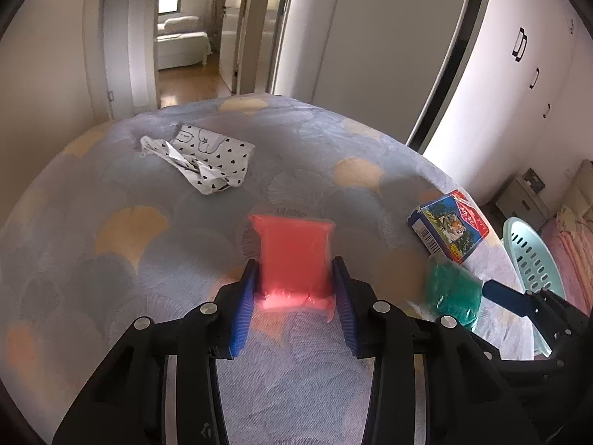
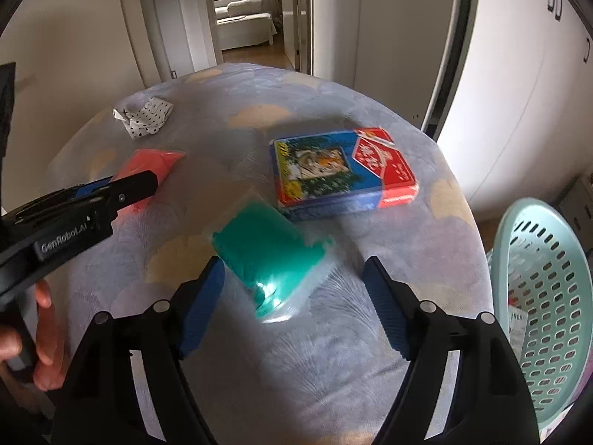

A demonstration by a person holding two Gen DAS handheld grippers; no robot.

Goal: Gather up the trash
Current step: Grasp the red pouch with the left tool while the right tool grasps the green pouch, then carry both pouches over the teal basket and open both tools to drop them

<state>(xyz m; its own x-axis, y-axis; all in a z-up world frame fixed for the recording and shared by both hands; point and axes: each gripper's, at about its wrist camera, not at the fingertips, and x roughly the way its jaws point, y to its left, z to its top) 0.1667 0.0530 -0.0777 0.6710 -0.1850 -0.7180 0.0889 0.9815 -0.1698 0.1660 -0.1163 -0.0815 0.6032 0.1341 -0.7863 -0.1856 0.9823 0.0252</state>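
Note:
A red plastic-wrapped packet lies on the patterned bed cover. My left gripper holds the packet's near end, with a blue pad touching each side. The same packet shows partly behind the left gripper's finger in the right wrist view. A green wrapped packet lies between the spread fingers of my right gripper. It is closer to the left finger, and neither pad presses on it. The green packet also sits by the right gripper's fingertip in the left wrist view.
A blue and red box with a tiger picture lies beyond the green packet. A crumpled white wrapper with black hearts sits farther back on the bed. A pale green perforated basket stands off the bed's right edge. A hand grips the left tool.

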